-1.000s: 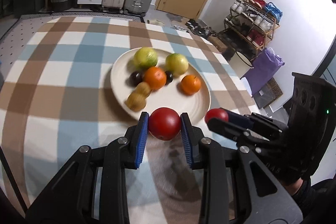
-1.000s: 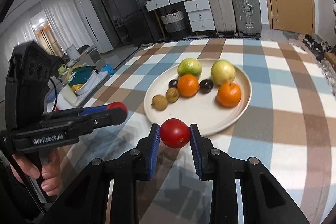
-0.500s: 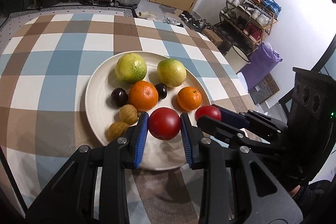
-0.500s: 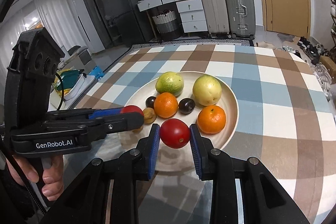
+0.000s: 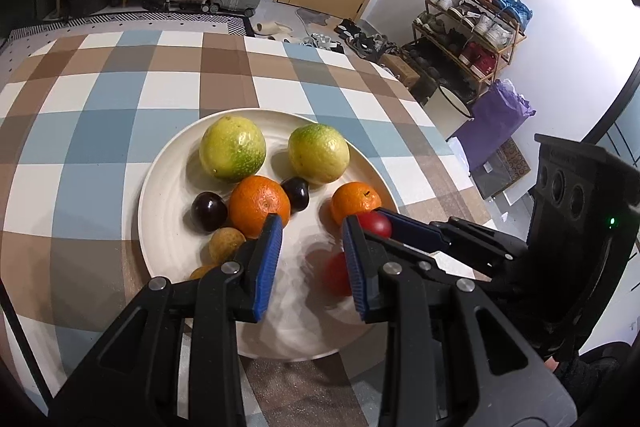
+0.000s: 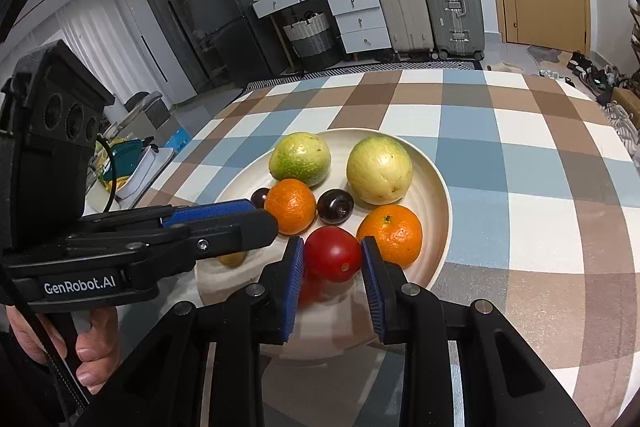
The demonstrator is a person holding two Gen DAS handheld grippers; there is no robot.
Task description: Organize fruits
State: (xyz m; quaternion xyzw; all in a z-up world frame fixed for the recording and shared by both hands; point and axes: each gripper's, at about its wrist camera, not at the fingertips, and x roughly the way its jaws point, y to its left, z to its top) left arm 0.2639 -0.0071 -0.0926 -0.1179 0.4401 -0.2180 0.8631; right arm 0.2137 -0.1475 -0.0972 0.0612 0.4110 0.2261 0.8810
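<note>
While both grippers hang over the plate's (image 5: 160,187) near edge, left gripper (image 5: 310,259): jaws apart, empty, its blurred tomato (image 5: 336,275) loose on the plate below. Right gripper (image 6: 332,267): clamped on a tomato (image 6: 332,253) beside an orange (image 6: 390,235), apparently for grouping.

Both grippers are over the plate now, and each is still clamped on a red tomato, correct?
Not quite. Only the right gripper is shut on a tomato, as the right wrist view shows. The left gripper is open with nothing between its fingers in the left wrist view; its tomato lies blurred on the plate below. Both grippers are over the plate.
</note>
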